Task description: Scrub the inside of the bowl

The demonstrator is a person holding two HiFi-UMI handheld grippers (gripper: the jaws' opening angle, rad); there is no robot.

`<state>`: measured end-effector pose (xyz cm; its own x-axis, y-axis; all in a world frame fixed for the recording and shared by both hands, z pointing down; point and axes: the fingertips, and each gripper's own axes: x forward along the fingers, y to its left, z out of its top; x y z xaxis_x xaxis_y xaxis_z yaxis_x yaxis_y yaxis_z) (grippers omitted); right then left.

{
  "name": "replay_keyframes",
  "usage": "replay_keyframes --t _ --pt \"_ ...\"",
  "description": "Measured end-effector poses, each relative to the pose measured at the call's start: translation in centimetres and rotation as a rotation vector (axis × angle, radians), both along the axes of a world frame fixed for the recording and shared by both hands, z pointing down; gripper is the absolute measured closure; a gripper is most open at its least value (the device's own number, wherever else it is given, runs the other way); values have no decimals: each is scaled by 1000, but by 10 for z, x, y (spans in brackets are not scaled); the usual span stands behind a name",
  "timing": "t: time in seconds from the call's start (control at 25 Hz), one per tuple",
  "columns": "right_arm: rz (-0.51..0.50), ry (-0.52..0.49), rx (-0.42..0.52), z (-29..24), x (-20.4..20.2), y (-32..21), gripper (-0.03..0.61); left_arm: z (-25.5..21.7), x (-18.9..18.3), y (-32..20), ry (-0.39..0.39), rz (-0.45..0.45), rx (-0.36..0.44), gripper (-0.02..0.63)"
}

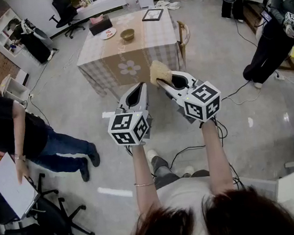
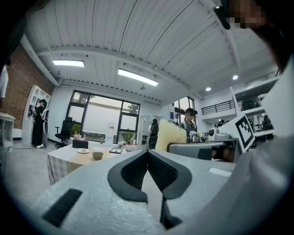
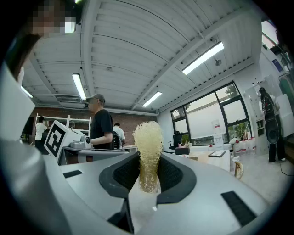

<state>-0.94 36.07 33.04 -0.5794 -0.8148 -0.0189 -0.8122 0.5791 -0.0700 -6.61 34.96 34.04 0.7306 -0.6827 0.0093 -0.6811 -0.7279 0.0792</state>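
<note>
So the bowl (image 1: 127, 34) is way over on the table (image 1: 144, 58), near the middle of the top, and you're standing well back from it with both claws held level in the air. Your right claw (image 3: 148, 170) is clamped on the scrubber (image 3: 148, 137), a pale mesh puff pinched at its lower end with the fluffy part sticking out past the tips. It looks soft and springy, so I'd guess it squashes flat when pushed and you'll want to lean into it a bit. Your left claw (image 2: 147, 155) is fully closed with nothing in it, so it has to open before it can do anything useful. The bowl looks small and light, probably hard and a bit slick, and it sits on a cloth, so my bet is it skates or spins once you start scrubbing. I'd pinch the rim on the near side with the left and work the scrubber around the inside with the right. Stuff close by: a plate (image 1: 108, 34) just left of the bowl, a tissue box (image 1: 100, 24) behind that, and a frame (image 1: 153, 14) lying flat at the far right. There's a chair (image 1: 183, 35) tucked at the table's right side and cables (image 1: 239, 95) snaking over the floor to your right, so walk straight in. A person (image 1: 9, 132) sits off to your left, well clear.
</note>
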Motion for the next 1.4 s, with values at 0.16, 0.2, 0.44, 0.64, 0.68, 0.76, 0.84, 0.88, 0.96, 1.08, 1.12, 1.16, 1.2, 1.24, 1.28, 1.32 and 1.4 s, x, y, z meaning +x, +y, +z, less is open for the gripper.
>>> replay_keyframes --t 0.16,0.2,0.44,0.64,0.68,0.76,0.84,0.88,0.96,1.08,1.12,1.16,1.2,1.24,1.28,1.32,1.4 --pt "-1 2 2 -1 -2 -1 482 0 -2 -2 4 -3 -2 603" --pt "-1 1 2 0 -1 -1 482 1 -2 -2 5 -3 -3 603" --pt "4 -6 -6 2 6 -11 482 1 4 -12 5 -10 -8 603" --pt "8 -13 -15 7 16 -13 482 5 10 -14 10 -26 -13 603" --pt "6 -16 -17 8 17 -13 482 6 11 -15 12 -32 -15 603" --pt "5 -23 -22 10 20 -19 482 8 12 -19 14 -43 -19 603" --pt "3 -31 -29 12 24 -28 482 12 16 -26 9 -49 -26 603" --pt "2 -37 -33 13 26 -34 482 13 17 -31 4 -52 -31 603" --pt "0 -49 -38 12 29 -45 482 13 18 -41 1 -57 -36 603" --pt "-6 -57 -44 16 29 -70 482 15 17 -65 2 -66 -40 603" --pt "-8 -58 -48 19 27 -80 482 17 16 -74 0 -69 -44 603" --pt "-11 -59 -52 22 26 -91 482 20 15 -85 -2 -71 -48 603" --pt "-14 -58 -57 24 25 -103 482 23 15 -97 -3 -73 -54 603" --pt "-16 -56 -61 26 25 -115 482 25 15 -109 -2 -75 -59 603" --pt "-18 -51 -65 26 24 -127 482 25 15 -121 1 -76 -64 603" --pt "-19 -47 -68 26 24 -139 482 25 15 -134 2 -74 -68 603" --pt "-16 -46 -74 25 25 -163 482 24 17 -157 -1 -66 -74 603"
